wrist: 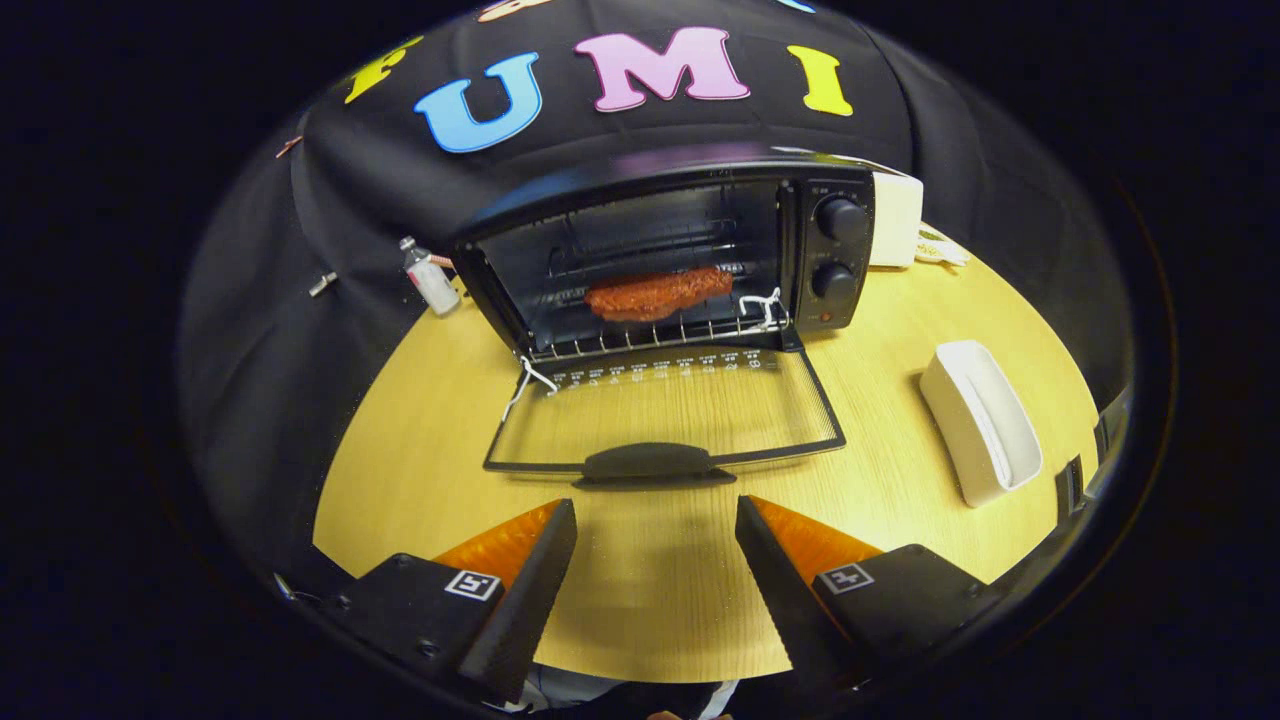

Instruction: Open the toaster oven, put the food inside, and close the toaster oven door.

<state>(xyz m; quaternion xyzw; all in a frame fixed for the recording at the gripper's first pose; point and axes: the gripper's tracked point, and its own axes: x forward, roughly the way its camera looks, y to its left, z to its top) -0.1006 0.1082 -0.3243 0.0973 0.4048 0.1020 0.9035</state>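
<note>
A black toaster oven stands on the round wooden table, beyond my fingers. Its glass door lies folded down flat toward me, with the dark handle just ahead of my fingertips. Inside, a reddish piece of food rests on the wire rack. My gripper is open, with nothing between its fingers, a short way back from the door handle.
A white oblong dish lies on the table beyond my right finger. A small bottle stands left of the oven. A white box sits behind the oven's right side.
</note>
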